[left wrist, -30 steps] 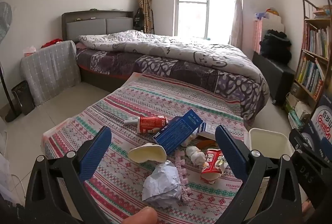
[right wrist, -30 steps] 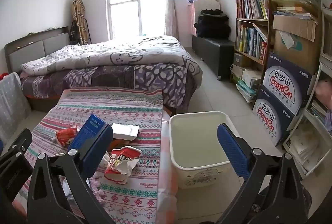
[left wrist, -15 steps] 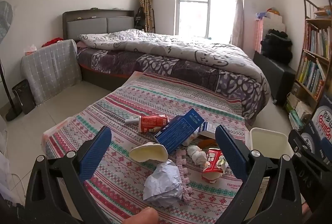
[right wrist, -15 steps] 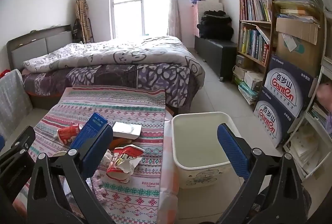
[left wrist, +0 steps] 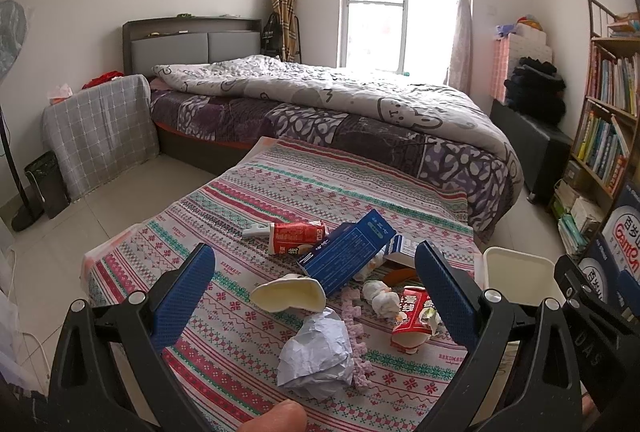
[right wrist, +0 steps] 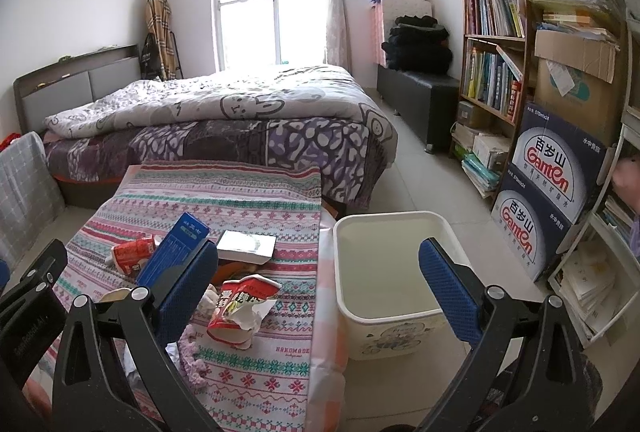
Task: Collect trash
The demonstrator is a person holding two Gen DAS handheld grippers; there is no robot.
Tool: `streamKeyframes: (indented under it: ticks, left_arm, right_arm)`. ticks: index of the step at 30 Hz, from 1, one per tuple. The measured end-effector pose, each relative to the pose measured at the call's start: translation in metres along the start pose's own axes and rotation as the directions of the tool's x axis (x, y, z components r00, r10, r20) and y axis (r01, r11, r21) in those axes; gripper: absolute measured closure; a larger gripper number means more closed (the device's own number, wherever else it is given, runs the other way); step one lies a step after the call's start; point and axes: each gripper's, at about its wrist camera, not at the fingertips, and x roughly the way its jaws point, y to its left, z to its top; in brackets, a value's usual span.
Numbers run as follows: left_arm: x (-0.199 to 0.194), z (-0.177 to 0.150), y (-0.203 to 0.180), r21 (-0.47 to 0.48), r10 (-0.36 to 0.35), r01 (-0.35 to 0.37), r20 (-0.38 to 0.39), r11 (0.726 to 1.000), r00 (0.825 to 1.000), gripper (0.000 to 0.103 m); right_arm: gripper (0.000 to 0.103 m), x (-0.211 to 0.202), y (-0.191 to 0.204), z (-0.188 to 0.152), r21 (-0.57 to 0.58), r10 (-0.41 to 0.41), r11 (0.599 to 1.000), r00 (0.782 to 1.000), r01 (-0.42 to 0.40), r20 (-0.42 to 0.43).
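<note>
Trash lies on a striped cloth-covered table [left wrist: 312, 192]: a crumpled grey paper ball [left wrist: 316, 356], a cream crushed cup [left wrist: 288, 296], a blue box [left wrist: 346, 252], a red-white carton [left wrist: 296, 238], a torn red wrapper [left wrist: 412, 316] and a white tissue wad [left wrist: 382, 298]. My left gripper [left wrist: 316, 284] is open and empty above the pile. My right gripper [right wrist: 320, 280] is open and empty, over the gap between the table edge and the cream bin [right wrist: 400, 232]. The red wrapper [right wrist: 240, 304] and blue box [right wrist: 176, 252] show beside its left finger.
The bin stands on the floor right of the table [right wrist: 240, 192]. A bed [left wrist: 340, 112] lies behind the table. A bookshelf [right wrist: 492, 44] and stacked blue water cartons [right wrist: 548, 192] stand at the right. A pink knitted strip [left wrist: 356, 332] lies among the trash.
Both views have shifted slightly, the right one a little to the left. Both grippers stay open and empty. The trash has not moved.
</note>
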Motion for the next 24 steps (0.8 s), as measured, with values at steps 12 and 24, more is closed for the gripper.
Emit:
streamKeyframes:
  ticks: [12, 24]
  left_arm:
    - [0.0013, -0.0008, 0.0018, -0.001, 0.008, -0.008, -0.009, 1.000, 1.000, 0.006]
    - [0.0021, -0.0010, 0.0022, -0.004, 0.012, -0.012, -0.016, 1.000, 1.000, 0.006]
  right_arm:
    - [0.007, 0.0037, 0.0005, -0.0028, -0.002, 0.008, 1.000, 1.000, -0.008, -0.017]
    - [0.007, 0.0037, 0.0011, -0.0038, -0.003, 0.011, 1.000, 1.000, -0.011, -0.018]
